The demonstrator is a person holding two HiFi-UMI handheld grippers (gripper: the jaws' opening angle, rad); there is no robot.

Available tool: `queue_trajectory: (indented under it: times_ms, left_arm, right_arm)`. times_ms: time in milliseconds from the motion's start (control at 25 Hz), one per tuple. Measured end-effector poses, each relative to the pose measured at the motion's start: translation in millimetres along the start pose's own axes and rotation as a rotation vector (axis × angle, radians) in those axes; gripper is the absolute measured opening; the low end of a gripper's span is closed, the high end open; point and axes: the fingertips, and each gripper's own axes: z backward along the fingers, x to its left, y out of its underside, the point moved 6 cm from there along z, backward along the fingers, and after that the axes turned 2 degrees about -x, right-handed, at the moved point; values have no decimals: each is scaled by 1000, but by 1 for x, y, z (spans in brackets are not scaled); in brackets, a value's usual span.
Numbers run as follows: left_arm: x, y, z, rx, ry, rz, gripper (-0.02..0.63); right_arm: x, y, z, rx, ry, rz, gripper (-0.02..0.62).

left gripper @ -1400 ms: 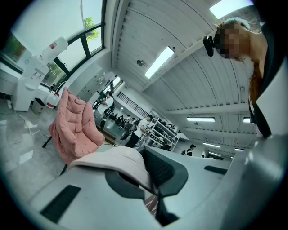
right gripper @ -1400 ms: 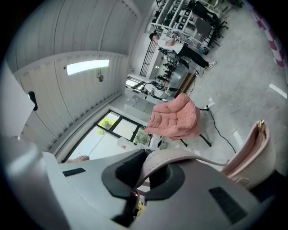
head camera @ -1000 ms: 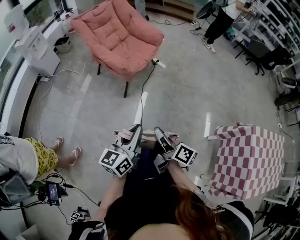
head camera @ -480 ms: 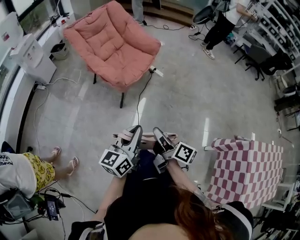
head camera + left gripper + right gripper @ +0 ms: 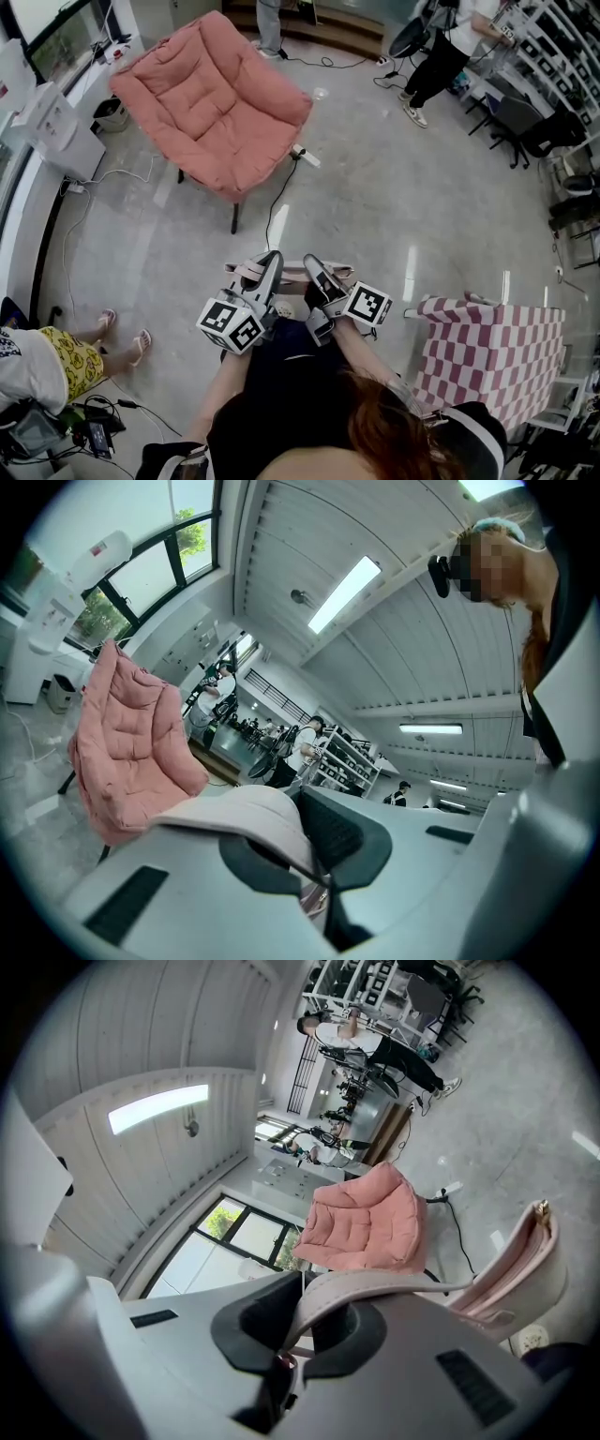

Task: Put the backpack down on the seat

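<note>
The pale pink backpack (image 5: pixel 292 273) hangs in front of the person (image 5: pixel 281 398), carried between the two grippers and well apart from the pink armchair (image 5: pixel 208 94) ahead. Its visible top edge runs crosswise, left to right, and the body drops out of sight below. The left gripper (image 5: pixel 273 259) is clamped on a pale strap (image 5: pixel 246 810), and the right gripper (image 5: pixel 313 264) is clamped on a second strap (image 5: pixel 375 1286). Both grippers point roughly level toward the armchair.

head: steeply down; gripper views: forward along jaws; all share pink chair (image 5: pixel 211 103)
</note>
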Motion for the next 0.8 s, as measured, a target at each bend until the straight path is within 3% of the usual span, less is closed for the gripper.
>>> queue_trajectory:
  times_ms: [400,800]
  left_arm:
    - [-3,5,-49,-20,17,-11,18]
    - [-20,9,-55,-24,17,-35,18]
  right_arm:
    - [-17,-48,-6,-16,-39,-1,35]
    - [-14,-56,9,-17,-91,-46,35]
